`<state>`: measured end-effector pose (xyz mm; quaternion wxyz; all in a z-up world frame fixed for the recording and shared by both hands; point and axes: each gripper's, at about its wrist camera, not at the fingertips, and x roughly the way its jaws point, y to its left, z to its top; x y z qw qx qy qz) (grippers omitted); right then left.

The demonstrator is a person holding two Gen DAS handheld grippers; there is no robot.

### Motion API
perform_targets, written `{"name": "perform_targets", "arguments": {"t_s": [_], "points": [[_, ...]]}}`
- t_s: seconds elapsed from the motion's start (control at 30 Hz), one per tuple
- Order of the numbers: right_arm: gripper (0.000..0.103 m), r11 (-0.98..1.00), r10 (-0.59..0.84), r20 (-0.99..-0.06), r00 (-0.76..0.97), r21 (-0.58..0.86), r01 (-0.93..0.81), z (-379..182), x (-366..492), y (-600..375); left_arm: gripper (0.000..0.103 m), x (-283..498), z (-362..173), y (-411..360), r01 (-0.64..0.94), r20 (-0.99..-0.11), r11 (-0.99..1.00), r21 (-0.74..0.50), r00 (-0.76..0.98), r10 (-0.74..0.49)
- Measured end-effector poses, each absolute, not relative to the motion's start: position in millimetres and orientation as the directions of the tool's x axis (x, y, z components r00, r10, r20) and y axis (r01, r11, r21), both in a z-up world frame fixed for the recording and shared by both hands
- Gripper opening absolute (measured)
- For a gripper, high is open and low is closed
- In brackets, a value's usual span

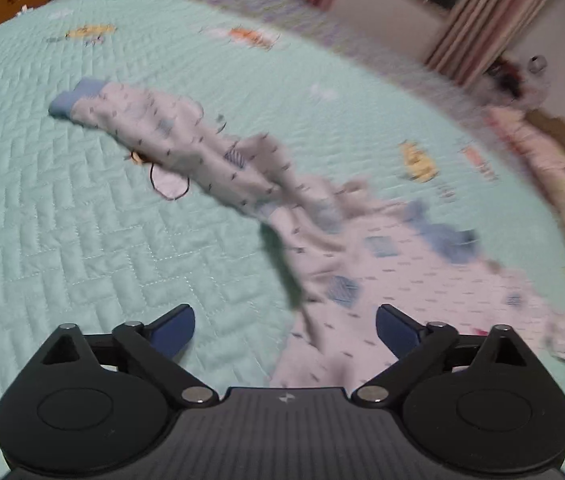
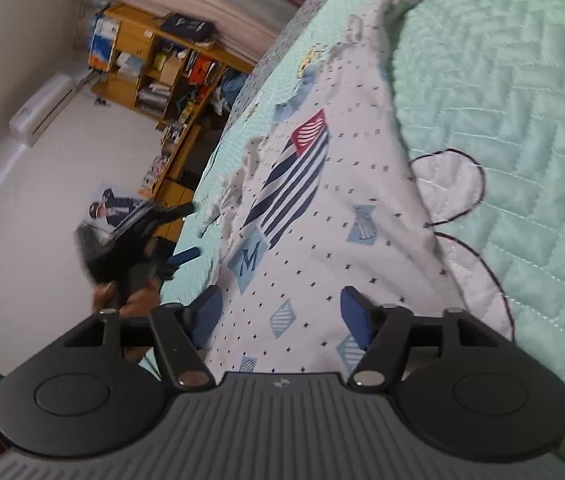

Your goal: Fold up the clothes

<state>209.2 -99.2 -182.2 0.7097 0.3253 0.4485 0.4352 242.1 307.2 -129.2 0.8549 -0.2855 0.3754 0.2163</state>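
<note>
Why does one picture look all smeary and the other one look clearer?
Left wrist view: the patterned garment and the room's edges streak with motion blur. Right wrist view: the garment's print is sharp, only the left gripper is smeared. Both views bend the quilt like a bowl.

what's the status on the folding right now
Left gripper open, nothing held. Right gripper open over the white patterned garment, which lies crumpled, unfolded, on the green quilt. Nothing in the way.

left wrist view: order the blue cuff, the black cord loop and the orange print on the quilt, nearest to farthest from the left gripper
1. Black cord loop, ahead and left, beside the garment.
2. Blue cuff, farther up left, at the garment's far end.
3. Orange print, far side of the quilt, upper centre.
</note>
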Motion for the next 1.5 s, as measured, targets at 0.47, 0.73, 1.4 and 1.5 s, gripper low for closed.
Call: {"name": "perform_targets", "arguments": {"t_s": [0.47, 0.73, 1.4, 1.5], "points": [[0.070, 0.454, 0.890, -0.385, 0.246, 0.804, -0.384, -184.0, 197.4, -104.9, 0.007, 298.0, -129.4, 309.7, -0.556, -0.799, 0.828, -0.076, 0.530, 0.283], [0.071, 0.441, 0.895, -0.368, 0.252, 0.816, -0.374, -183.7, 196.1, -116.8, 0.071, 277.8, -116.3, 309.2, -0.603, -0.805, 0.786, -0.138, 0.530, 0.266], [0.077, 0.338, 0.910, -0.249, 0.331, 0.908, -0.247, -195.3, 215.7, -134.1, 0.102, 203.7, -156.1, 167.4, -0.278, -0.804, 0.956, 0.092, 0.546, 0.236], [0.081, 0.379, 0.891, -0.286, 0.352, 0.896, -0.233, -184.5, 212.6, -143.6, 0.095, 197.5, -148.8, 191.4, -0.366, -0.811, 0.931, 0.004, 0.544, 0.217]]}}
